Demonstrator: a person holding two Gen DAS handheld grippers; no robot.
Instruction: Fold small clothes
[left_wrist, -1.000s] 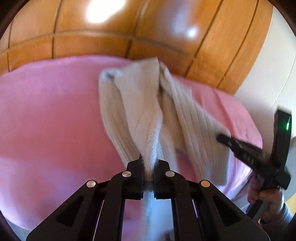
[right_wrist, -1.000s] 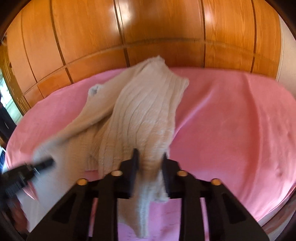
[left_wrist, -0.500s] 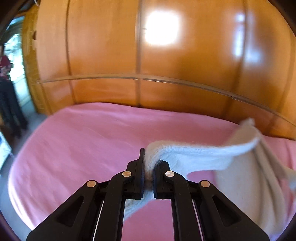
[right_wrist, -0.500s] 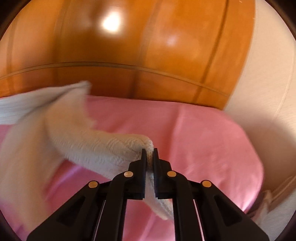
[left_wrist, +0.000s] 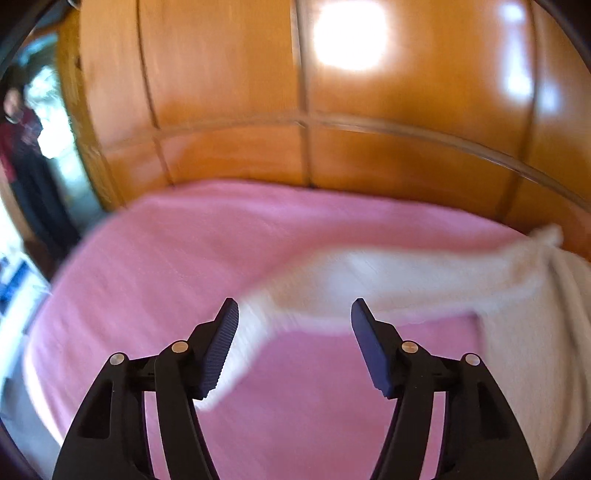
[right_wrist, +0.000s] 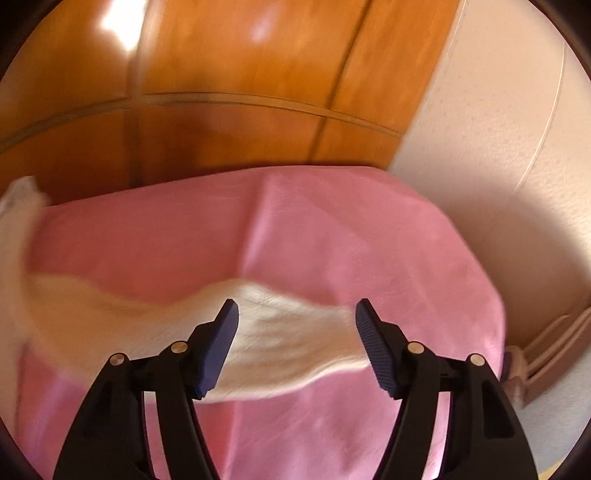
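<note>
On the pink bedspread (left_wrist: 155, 266), seen through the left wrist camera, a cream ribbed knit garment (left_wrist: 417, 284) lies spread out, one long sleeve-like arm of it reaching across toward the left gripper (left_wrist: 294, 315). That gripper's fingers stand wide apart with nothing held; the blurred end of the knit arm runs just beyond the left finger, and whether it touches the pad cannot be told. Farther right in the same view the garment's body lies at the frame's edge, in front of the glossy orange wooden wardrobe panels (left_wrist: 229, 92).

Moving right, the right wrist camera shows the other knit arm (right_wrist: 288, 336) stretched over the bedspread (right_wrist: 332, 229) and passing between the fingers of the right gripper (right_wrist: 296, 314), which are likewise spread wide and grip nothing. A cream textured wall (right_wrist: 509, 147) closes the far right.

By my reading, the garment has been opened and laid out with both arms extended sideways, so the spreading step looks done. No fold is visible yet: the arms would need bringing in over the body, then the body doubling over, which is most of the work.
</note>
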